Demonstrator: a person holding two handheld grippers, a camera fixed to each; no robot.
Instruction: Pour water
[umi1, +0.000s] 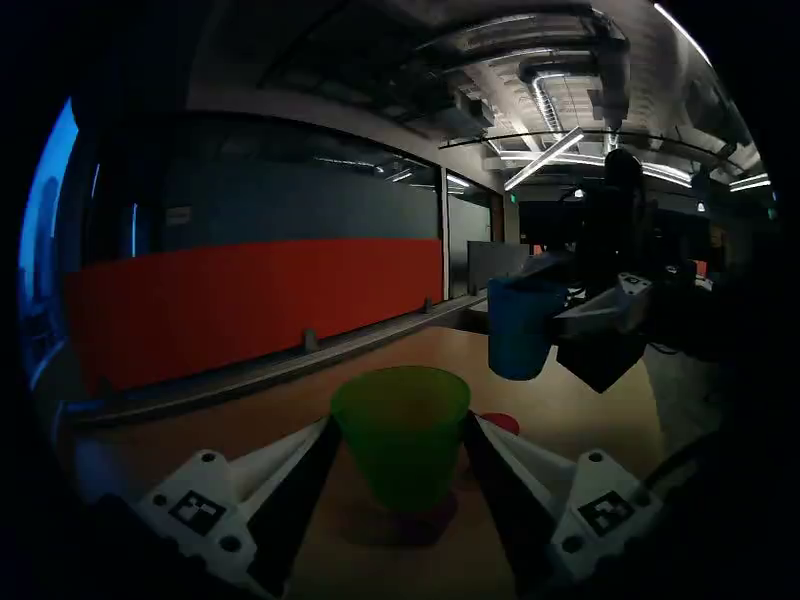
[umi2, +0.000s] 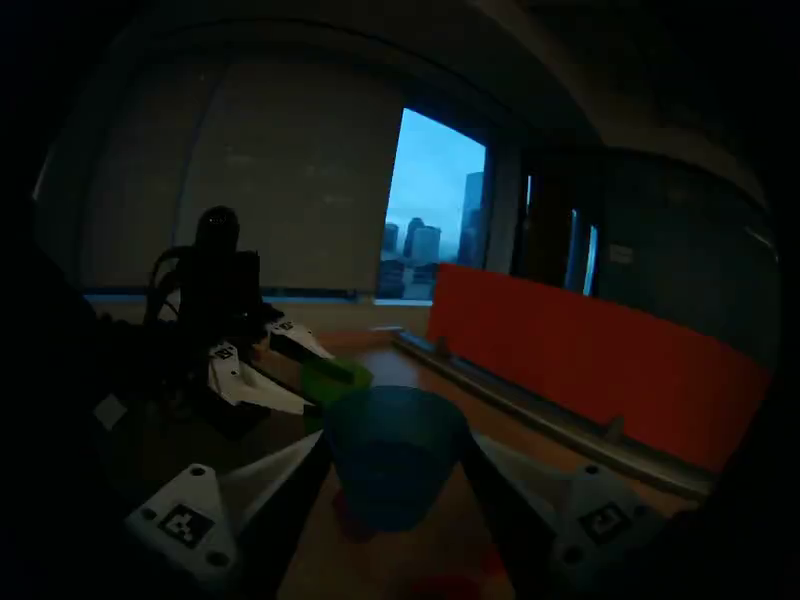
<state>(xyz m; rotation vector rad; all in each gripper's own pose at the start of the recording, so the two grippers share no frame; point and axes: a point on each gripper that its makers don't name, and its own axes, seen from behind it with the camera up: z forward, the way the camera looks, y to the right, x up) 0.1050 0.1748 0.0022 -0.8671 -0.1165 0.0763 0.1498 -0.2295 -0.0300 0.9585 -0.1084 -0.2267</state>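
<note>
Notably, city window beyond green cup, ceiling lights beyond blue cup.

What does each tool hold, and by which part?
Left tool: green cup, by its side walls. Right tool: blue cup, by its side walls.

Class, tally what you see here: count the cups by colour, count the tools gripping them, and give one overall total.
green cup: 1
blue cup: 1
tools: 2 (left tool on the green cup, right tool on the blue cup)
Total: 4
</note>
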